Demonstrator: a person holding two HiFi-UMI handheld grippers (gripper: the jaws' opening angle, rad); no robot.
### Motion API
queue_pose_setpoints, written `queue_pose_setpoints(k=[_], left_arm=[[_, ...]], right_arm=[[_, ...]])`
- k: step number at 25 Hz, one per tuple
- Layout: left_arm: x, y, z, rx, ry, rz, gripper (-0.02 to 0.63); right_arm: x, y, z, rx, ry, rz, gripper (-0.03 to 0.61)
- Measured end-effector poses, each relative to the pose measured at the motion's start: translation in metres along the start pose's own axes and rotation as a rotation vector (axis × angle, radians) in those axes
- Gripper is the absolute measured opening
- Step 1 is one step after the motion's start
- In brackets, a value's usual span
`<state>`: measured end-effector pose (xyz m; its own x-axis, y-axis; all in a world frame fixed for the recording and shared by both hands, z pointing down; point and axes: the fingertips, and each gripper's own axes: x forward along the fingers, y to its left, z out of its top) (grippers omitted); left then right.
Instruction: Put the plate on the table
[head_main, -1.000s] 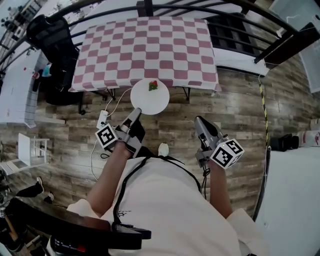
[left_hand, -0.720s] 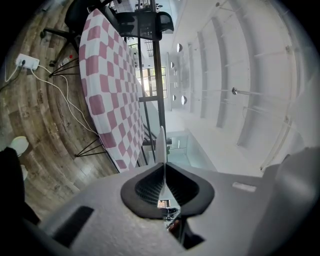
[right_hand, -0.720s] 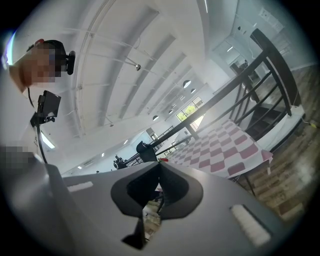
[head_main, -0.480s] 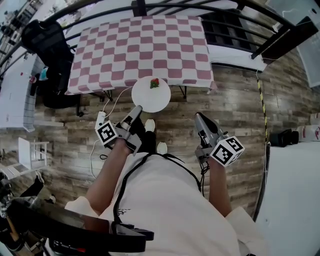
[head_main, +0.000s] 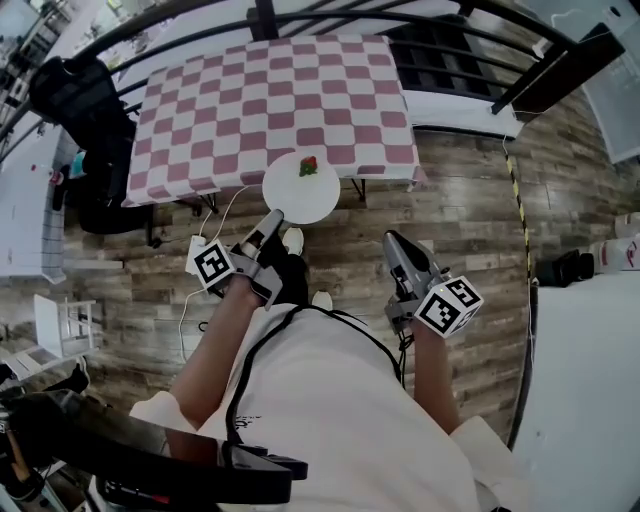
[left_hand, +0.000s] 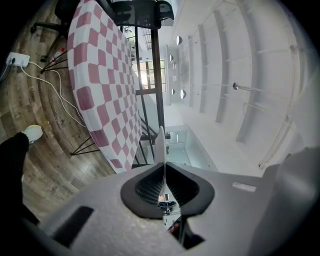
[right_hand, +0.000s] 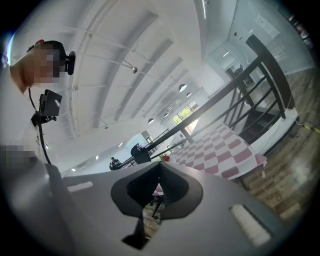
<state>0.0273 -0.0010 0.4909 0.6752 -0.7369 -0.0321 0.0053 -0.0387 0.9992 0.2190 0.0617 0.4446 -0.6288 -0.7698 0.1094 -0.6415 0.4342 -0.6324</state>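
- The plate (head_main: 300, 187) is at the upper middle of the head view, carried clear of the floor. Its far rim overlaps the near edge of the checked table (head_main: 265, 100), and it is not yet set down.
- A small red-and-green item (head_main: 308, 166) rides on it.
- We judge it stiff, smooth and breakable (the load could slide if it tips), so the rim is the place to hold.
- The left tool (head_main: 274, 216) is clenched on the near rim.
- The right tool (head_main: 391, 240), lower right, is closed on nothing.

place: probably a lab hall | cues: wood-plank floor (head_main: 470, 200), checkered table (head_main: 260, 100), black railing (head_main: 262, 18), black chair (head_main: 85, 95)
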Motion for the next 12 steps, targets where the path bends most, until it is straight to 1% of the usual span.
queue_pose_setpoints(k=[5, 12], left_arm=[[0.025, 0.008, 0.030, -0.009, 0.019, -0.011, 0.020], [0.074, 0.014, 0.101, -0.001, 0.053, -0.011, 0.020]], right_arm=[[0.029, -0.013, 0.009, -0.007, 0.001, -0.030, 0.005], [0.107, -0.030, 0.037, -0.020, 0.003, -0.043, 0.005]])
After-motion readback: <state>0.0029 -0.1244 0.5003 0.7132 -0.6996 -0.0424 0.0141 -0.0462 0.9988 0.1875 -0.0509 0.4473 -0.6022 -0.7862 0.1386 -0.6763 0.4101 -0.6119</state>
